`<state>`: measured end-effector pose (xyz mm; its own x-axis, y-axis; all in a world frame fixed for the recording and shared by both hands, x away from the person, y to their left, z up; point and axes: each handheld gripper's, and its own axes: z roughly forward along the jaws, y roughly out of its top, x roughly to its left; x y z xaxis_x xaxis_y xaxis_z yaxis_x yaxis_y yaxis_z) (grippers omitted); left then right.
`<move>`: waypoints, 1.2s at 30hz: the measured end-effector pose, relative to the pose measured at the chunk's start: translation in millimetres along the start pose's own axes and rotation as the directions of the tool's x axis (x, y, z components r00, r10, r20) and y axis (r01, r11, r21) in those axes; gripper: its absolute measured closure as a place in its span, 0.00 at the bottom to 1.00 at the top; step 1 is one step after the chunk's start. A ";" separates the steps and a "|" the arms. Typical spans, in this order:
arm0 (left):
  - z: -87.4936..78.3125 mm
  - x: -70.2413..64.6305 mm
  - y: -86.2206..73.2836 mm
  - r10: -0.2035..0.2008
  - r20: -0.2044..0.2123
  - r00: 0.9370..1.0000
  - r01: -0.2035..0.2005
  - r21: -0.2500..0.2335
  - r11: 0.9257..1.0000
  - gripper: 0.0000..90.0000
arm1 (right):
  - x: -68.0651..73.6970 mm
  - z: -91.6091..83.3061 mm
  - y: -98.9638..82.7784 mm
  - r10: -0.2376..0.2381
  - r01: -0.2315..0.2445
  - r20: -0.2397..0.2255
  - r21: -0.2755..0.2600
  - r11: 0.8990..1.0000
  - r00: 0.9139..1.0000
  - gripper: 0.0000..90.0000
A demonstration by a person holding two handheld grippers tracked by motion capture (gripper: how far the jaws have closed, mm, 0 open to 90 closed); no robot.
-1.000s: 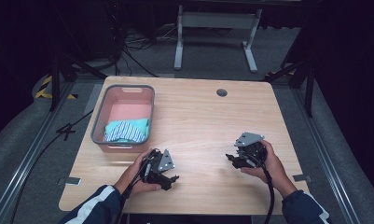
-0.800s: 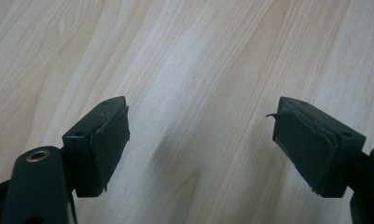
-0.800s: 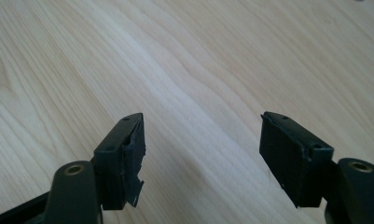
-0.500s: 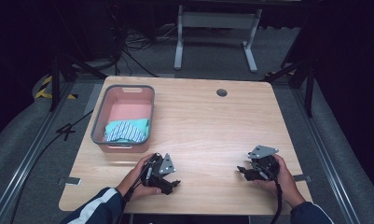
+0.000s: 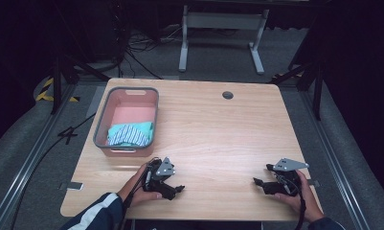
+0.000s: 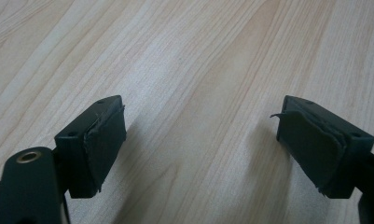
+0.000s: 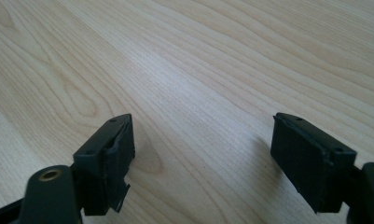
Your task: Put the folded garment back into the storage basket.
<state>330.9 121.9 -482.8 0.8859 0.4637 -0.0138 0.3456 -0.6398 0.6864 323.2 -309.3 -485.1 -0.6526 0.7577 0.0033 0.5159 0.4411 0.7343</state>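
Dark floor and black drapes surround a pale wooden table (image 5: 218,129), which carries a pink plastic basket with a grey rim (image 5: 101,125) near its far left corner. A folded cloth striped in turquoise and white (image 5: 129,134) lies in the near end of that basket, touching its front wall.

Just in front of the basket, near the table's front edge, the left gripper (image 5: 174,189) rests in the person's left hand (image 5: 141,186), about where it was a second ago. Its jaws are spread, with only bare wood grain between the worn black pads (image 6: 105,140).

Well to the right of the basket, by the table's near right corner, the right gripper (image 5: 257,182) sits low over the wood in the right hand (image 5: 299,196). A second ago it was farther in from that corner and higher. Its jaws have just been opening and now stand wide apart, nothing between the fingers (image 7: 306,158).
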 end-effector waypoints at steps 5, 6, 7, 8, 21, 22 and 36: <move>0.1 0.5 0.3 0.002 0.002 1.000 -0.002 0.004 1.000 0.17 | -0.4 -0.6 -2.3 0.008 -0.008 0.008 -0.007 1.000 1.000 0.21; 0.1 0.5 0.2 0.002 0.002 1.000 -0.002 0.004 1.000 0.17 | -0.4 -0.5 -2.3 0.010 -0.010 0.007 -0.008 1.000 1.000 0.21; 0.1 0.4 0.2 0.002 0.001 1.000 -0.002 0.004 1.000 0.17 | -0.5 -0.5 -2.4 0.010 -0.010 0.007 -0.007 1.000 1.000 0.21; 0.1 0.4 0.2 0.002 0.001 1.000 -0.002 0.004 1.000 0.17 | -0.4 -0.5 -2.4 0.010 -0.010 0.007 -0.008 1.000 1.000 0.21; 0.8 0.0 0.5 -0.004 -0.001 1.000 0.004 0.001 1.000 0.16 | -0.5 -0.5 -2.5 0.011 -0.011 0.007 -0.008 1.000 1.000 0.21; 0.9 -0.1 0.6 -0.006 0.001 1.000 0.006 0.003 1.000 0.16 | -0.5 -0.5 -2.5 0.011 -0.011 0.007 -0.008 1.000 1.000 0.21; 2.9 0.6 2.6 0.004 0.003 1.000 -0.004 0.010 1.000 0.13 | -0.5 -0.5 -2.4 0.011 -0.011 0.007 -0.008 1.000 1.000 0.21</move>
<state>333.2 118.8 -483.1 0.8884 0.4589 -0.0132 0.3447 -0.6476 0.6795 322.0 -311.1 -486.5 -0.6431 0.7657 0.0065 0.5185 0.4292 0.7396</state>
